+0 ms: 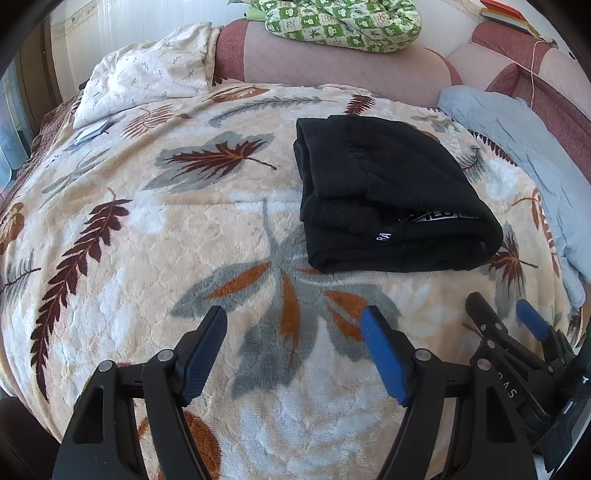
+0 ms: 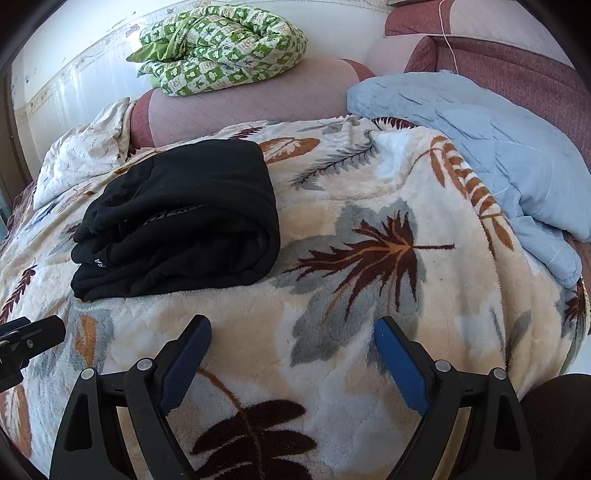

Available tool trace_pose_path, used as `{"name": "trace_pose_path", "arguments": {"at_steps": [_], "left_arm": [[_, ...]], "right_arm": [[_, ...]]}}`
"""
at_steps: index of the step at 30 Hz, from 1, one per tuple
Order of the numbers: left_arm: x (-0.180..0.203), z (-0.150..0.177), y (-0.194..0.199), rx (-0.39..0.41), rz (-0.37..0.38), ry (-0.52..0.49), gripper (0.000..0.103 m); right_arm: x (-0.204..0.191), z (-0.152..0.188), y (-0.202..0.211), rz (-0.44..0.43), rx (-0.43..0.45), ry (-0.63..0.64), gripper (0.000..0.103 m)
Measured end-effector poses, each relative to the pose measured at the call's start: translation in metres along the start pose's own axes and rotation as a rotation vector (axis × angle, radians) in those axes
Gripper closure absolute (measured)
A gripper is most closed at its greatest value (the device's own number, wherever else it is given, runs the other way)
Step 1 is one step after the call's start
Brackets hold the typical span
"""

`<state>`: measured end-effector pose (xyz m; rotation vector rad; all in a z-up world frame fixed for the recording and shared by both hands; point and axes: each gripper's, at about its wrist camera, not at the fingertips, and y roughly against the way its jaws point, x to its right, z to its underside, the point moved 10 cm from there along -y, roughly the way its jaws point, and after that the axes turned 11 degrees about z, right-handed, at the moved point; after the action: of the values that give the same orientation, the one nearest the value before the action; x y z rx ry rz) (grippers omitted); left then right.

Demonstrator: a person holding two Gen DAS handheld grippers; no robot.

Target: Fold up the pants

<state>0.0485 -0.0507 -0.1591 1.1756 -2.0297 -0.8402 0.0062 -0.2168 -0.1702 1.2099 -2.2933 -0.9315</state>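
Left wrist view: one folded black pants (image 1: 391, 192), two empty grippers.

Folded pants (image 1: 388, 192) on the blanket (image 1: 184, 229) covering the bed. Behind, a headboard (image 1: 332, 70) with a quilt (image 1: 343, 22) on top. Right of the pants, a bedspread (image 2: 480, 147); left, a pillow (image 1: 147, 77). Both claws nearer, apart from the pants.

One pair of black pants (image 1: 388, 192), folded into a single bundle, lies far on one leaf-patterned fleece blanket (image 1: 147, 240). Two grippers: the left gripper (image 1: 295, 350) and the right gripper (image 2: 291, 354), each with two blue-padded fingers. One green checked quilt (image 2: 221, 48), one light blue quilt (image 2: 480, 147), one white floral pillow (image 1: 147, 74).
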Motion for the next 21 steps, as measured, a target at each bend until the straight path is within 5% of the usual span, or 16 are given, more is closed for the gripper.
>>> {"name": "trace_pose_path", "arguments": {"at_steps": [21], "left_arm": [[-0.0020, 0.0037, 0.0009, -0.005, -0.008, -0.001, 0.029]], "right_arm": [[0.0015, -0.0061, 0.0077, 0.005, 0.039, 0.000, 0.009]]}}
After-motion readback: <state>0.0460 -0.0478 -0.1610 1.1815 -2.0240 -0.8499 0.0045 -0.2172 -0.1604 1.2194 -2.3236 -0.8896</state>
